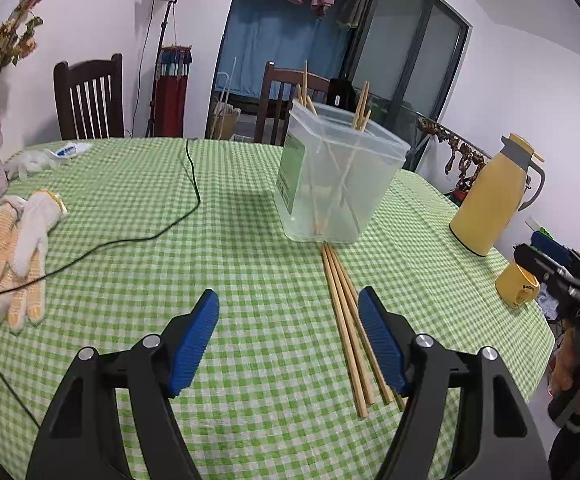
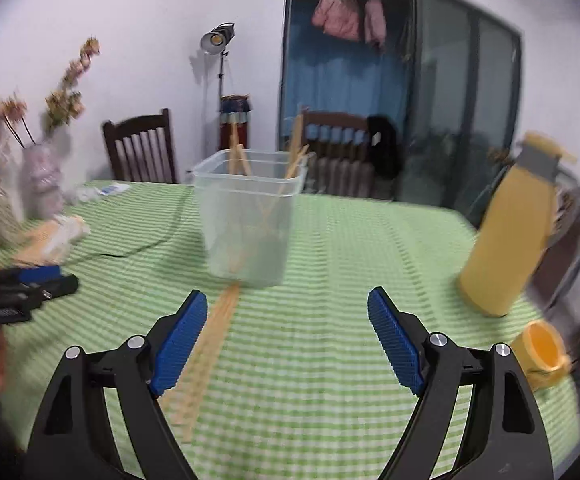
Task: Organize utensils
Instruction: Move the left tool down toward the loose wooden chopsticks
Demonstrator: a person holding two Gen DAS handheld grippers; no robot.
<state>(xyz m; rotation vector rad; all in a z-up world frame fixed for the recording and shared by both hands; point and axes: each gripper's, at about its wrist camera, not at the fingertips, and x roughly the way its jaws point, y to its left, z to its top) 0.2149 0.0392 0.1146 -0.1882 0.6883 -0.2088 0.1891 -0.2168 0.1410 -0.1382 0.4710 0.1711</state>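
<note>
A clear plastic tub [image 1: 340,176] stands upright toward the middle of the table [image 1: 217,240], likely serving as the holder for the utensils: several wooden chopsticks already lean crossed inside it, tips poking above the rim. The loose chopsticks [image 1: 350,320] that remain lie flat on the green checked cloth as a tight bundle, one end touching the foot of the tub and the other running back toward the near edge, so they point straight at where they belong. The left tongs [image 1: 287,336] hover above the cloth with their blue pads wide apart and gripping nothing; the bundle passes just inside the right-hand pad, which suggests a line-up for a pick. The right tongs [image 2: 287,336] are likewise spread and empty, and that view is smeared, so fine detail there is uncertain; the bundle lies beside their left-hand pad. Work gloves [image 1: 13,256] and a black cable [image 1: 149,236] sit toward the left edge, a yellow flask [image 1: 494,196] and yellow mug [image 1: 518,286] toward the right edge, all well apart from the chopsticks.
</note>
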